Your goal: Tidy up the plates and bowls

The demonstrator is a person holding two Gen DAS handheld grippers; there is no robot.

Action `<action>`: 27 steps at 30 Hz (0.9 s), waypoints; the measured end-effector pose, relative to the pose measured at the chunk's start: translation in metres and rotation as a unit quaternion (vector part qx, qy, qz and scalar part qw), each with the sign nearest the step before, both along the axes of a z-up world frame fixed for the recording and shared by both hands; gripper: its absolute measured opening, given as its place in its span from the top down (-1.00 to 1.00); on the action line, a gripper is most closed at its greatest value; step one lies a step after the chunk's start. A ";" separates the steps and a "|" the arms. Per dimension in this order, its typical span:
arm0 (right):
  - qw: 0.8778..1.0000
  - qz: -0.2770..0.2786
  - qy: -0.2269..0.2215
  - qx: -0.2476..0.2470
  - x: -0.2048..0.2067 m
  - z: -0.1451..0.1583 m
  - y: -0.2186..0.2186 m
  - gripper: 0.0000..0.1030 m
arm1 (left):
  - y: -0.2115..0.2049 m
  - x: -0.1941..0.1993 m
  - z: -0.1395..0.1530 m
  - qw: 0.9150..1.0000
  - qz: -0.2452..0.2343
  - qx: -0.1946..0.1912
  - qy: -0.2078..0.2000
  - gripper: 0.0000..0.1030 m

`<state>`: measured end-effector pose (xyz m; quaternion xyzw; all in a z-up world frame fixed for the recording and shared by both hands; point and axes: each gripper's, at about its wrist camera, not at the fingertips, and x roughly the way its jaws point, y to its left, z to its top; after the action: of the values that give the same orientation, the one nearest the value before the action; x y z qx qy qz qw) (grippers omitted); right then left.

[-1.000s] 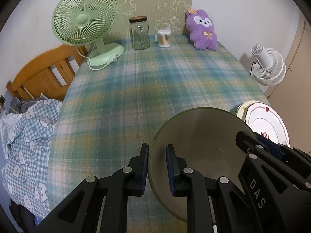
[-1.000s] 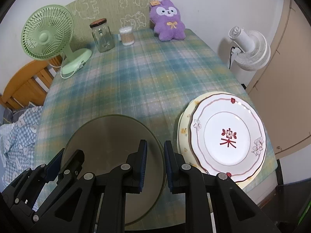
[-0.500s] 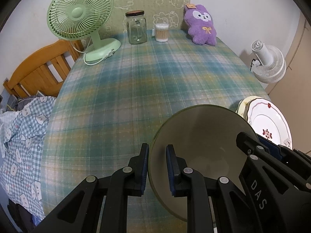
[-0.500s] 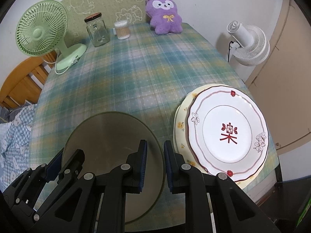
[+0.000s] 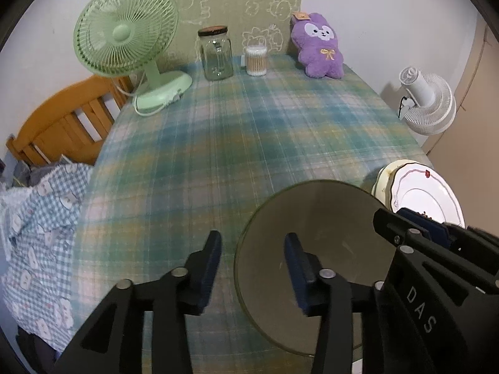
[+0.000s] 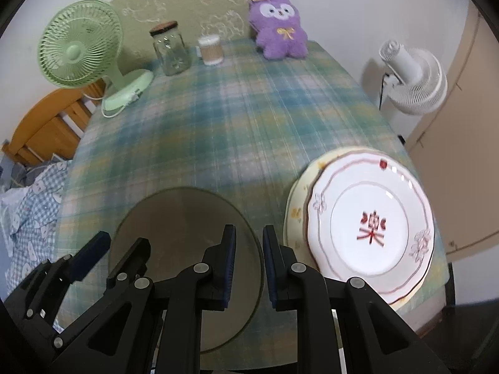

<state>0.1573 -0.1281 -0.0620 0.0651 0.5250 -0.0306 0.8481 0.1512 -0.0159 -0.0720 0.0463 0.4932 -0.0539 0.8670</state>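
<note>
Now left tongs [image 5: 252, 268] just opened astride olive-grey plate [image 5: 327, 237]; right tongs [image 6: 248, 260] clamp its rim.

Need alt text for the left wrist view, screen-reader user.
The left gripper, jaws just opened, straddles the near rim of a grey-green plate without pressing it; the right gripper grips its far edge. Behind, on the plaid tablecloth: green fan, glass jar, purple plush.

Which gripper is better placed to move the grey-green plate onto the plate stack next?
Right. The right gripper is clamped on the grey-green plate rim nearest the stacked plates; the left gripper jaws have just been opening off it.
</note>
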 end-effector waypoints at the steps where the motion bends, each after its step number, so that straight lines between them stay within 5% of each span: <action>1: 1.000 0.003 0.001 0.001 0.001 0.001 0.000 0.57 | -0.002 0.000 0.002 1.000 -0.002 0.005 -0.001 -0.04; 3: 1.000 0.007 0.002 0.005 0.003 0.003 -0.001 0.42 | -0.002 0.000 0.005 1.000 -0.003 0.002 -0.007 -0.28; 5: 1.000 0.006 -0.004 0.010 0.003 0.006 -0.004 -0.12 | 0.000 0.001 0.008 1.000 0.012 0.012 -0.014 -0.52; 7: 1.000 0.005 -0.013 0.018 0.003 0.008 -0.007 -0.45 | 0.003 0.002 0.009 1.000 0.009 -0.008 -0.014 -0.59; 27: 0.998 0.019 0.055 0.034 0.028 -0.042 -0.011 -0.45 | 0.011 0.018 -0.042 0.997 0.044 -0.033 0.054 -0.52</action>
<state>0.1851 -0.1392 -0.1044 0.0821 0.5724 0.0000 0.8159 0.1691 -0.0051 -0.1136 -0.0075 0.5391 -0.0346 0.8415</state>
